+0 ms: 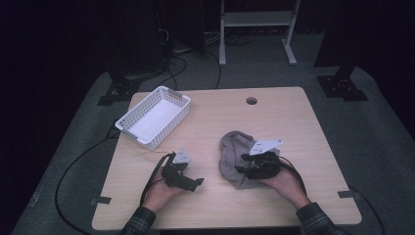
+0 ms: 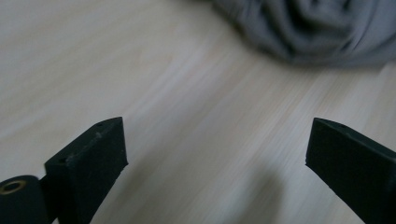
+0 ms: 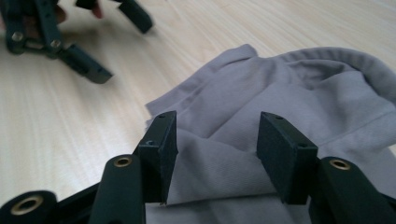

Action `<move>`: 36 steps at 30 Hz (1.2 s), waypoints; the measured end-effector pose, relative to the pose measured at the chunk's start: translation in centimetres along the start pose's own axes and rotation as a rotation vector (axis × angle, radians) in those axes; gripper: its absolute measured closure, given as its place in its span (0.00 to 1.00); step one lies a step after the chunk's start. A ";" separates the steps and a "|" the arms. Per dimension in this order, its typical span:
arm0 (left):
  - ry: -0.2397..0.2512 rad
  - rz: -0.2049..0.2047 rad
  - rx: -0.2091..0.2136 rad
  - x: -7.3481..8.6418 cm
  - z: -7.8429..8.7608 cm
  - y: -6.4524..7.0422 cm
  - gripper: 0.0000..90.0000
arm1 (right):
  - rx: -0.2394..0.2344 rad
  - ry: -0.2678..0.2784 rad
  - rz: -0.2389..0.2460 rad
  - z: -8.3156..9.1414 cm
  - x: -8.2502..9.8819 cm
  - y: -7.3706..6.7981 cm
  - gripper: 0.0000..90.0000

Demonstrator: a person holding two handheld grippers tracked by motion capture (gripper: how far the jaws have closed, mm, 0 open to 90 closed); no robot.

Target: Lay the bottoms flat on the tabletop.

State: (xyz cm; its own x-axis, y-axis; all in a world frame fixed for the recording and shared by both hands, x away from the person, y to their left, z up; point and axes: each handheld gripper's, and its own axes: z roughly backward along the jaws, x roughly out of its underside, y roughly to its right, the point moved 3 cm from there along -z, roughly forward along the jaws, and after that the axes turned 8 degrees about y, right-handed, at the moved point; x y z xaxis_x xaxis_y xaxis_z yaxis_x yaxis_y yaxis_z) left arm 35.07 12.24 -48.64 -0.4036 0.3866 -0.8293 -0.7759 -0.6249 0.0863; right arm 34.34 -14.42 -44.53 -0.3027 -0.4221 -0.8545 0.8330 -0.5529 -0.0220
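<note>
High view shows the grey cloth (image 1: 236, 155) crumpled on the counter (image 1: 210, 122), unfolded yet, right claw (image 1: 241, 170) part-open over it, left claw (image 1: 195, 183) spread wide.

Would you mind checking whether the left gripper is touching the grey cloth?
Apart. In the high view, bare table separates the left gripper from the grey cloth.

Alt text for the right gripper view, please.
The right gripper has its two black jaws parted over a crumpled grey cloth, a fold lying between them. The cloth rests on a light wooden table; the left gripper is at upper left.
</note>
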 end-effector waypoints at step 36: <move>0.064 -0.086 0.135 -6.3 -4.1 2.3 0.89 | 0.027 -0.052 0.156 0.5 1.8 -0.2 0.97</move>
State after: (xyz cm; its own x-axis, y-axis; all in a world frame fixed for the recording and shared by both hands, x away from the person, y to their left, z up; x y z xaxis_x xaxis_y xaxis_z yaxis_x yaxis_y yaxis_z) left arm 37.79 5.59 -45.51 -0.3045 0.3880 -0.8699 -0.8661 -0.4929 0.0833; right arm 33.38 -15.48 -45.81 -0.1947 -0.5411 -0.8181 0.8593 -0.4962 0.1236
